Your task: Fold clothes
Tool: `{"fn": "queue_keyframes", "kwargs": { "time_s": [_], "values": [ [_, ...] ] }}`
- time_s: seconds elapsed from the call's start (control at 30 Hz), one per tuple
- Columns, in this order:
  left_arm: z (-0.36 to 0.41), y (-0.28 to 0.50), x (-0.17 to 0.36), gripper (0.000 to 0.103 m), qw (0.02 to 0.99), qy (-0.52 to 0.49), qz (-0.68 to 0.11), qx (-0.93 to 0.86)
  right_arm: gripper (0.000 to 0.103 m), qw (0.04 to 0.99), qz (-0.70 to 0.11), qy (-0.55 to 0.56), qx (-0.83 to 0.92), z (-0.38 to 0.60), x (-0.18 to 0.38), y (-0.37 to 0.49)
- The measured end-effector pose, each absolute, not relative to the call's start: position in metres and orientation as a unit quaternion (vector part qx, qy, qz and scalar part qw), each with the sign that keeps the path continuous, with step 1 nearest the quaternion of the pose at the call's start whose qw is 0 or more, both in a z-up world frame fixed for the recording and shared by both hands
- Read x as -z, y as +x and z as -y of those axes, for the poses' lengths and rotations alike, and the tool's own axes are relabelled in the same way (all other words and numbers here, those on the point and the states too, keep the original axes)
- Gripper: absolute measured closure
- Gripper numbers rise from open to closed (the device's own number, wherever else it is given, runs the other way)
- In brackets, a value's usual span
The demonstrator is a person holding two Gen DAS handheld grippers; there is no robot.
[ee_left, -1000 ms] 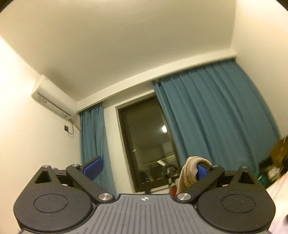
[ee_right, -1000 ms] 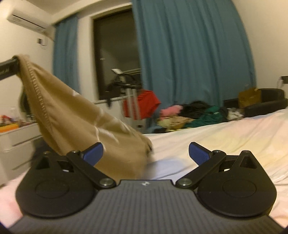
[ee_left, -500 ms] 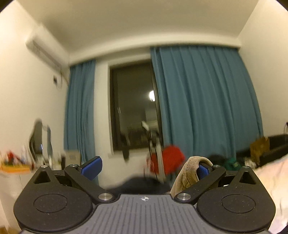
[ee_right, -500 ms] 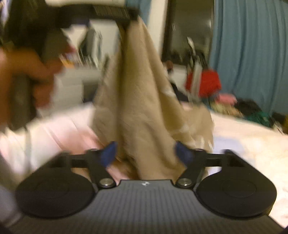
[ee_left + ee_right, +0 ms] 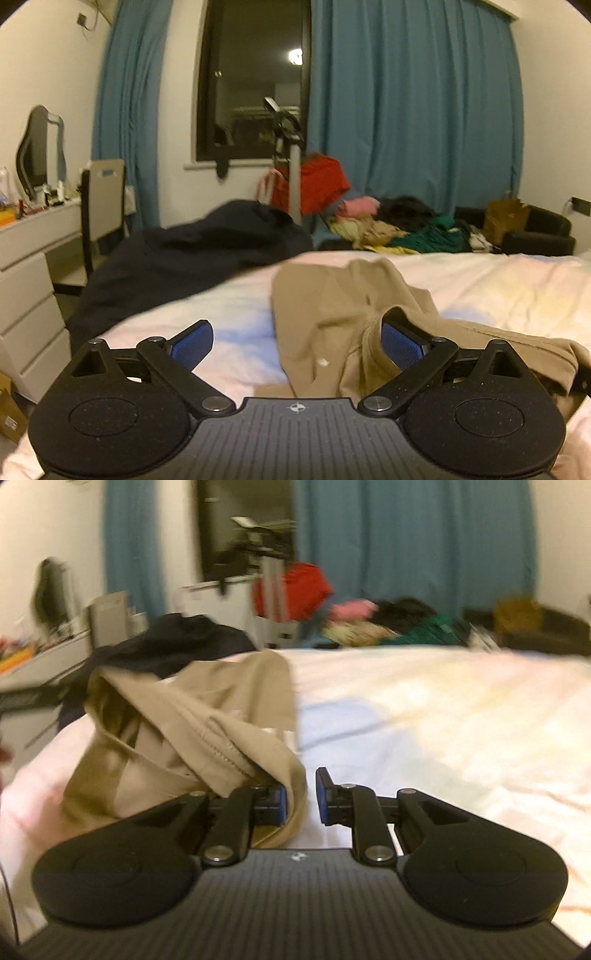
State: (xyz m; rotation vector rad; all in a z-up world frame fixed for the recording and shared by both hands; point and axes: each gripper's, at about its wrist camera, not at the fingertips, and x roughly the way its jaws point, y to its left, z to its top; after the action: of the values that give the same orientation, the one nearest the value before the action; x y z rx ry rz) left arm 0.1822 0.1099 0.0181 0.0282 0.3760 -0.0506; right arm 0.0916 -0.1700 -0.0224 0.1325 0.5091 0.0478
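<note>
Left gripper (image 5: 295, 339) spread wide, tan garment (image 5: 332, 306) hooked on one finger; right gripper (image 5: 300, 797) narrow, seemingly pinching its hem.

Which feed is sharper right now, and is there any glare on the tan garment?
Left wrist view: fairly sharp, the tan garment evenly lit, no glare; only a lamp reflection in the window. Right wrist view: motion-blurred throughout, background smeared, garment seams soft.

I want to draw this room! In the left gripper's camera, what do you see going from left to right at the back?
Mirror → chair → window → red cloth → pink cloth → green clothes → brown paper bag.
</note>
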Motion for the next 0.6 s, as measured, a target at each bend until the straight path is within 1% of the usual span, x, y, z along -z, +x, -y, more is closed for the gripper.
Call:
{"fn": "queue_keyframes", "kwargs": {
  "time_s": [0.13,0.23,0.3,0.33,0.37,0.4,0.43,0.6],
  "values": [
    [-0.099,0.174,-0.007,0.004,0.981,0.021,-0.193,0.025,0.083,0.961,-0.262,0.079,-0.034,0.177,0.028,0.077],
    [-0.09,0.169,-0.001,0.004,0.98,0.029,-0.197,0.023,0.083,0.962,-0.266,0.046,-0.033,0.166,0.028,0.064],
    [-0.084,0.165,0.004,0.004,0.979,0.034,-0.199,0.022,0.075,0.96,-0.275,0.035,-0.031,0.165,0.028,0.07],
    [-0.081,0.163,0.006,0.004,0.979,0.035,-0.201,0.021,0.063,0.958,-0.282,0.033,-0.033,0.166,0.028,0.071],
    [-0.079,0.16,0.006,0.004,0.978,0.034,-0.203,0.022,0.041,0.956,-0.288,0.033,-0.036,0.168,0.029,0.072],
    [-0.079,0.159,0.007,0.004,0.978,0.033,-0.204,0.022,0.03,0.955,-0.292,0.033,-0.038,0.17,0.029,0.075],
    [-0.077,0.155,0.006,0.004,0.978,0.033,-0.204,0.022,0.012,0.955,-0.292,0.035,-0.04,0.173,0.029,0.076],
    [-0.075,0.151,0.001,0.004,0.979,0.031,-0.199,0.02,0.013,0.955,-0.274,0.075,-0.087,0.183,0.021,0.076]
  ]
}}
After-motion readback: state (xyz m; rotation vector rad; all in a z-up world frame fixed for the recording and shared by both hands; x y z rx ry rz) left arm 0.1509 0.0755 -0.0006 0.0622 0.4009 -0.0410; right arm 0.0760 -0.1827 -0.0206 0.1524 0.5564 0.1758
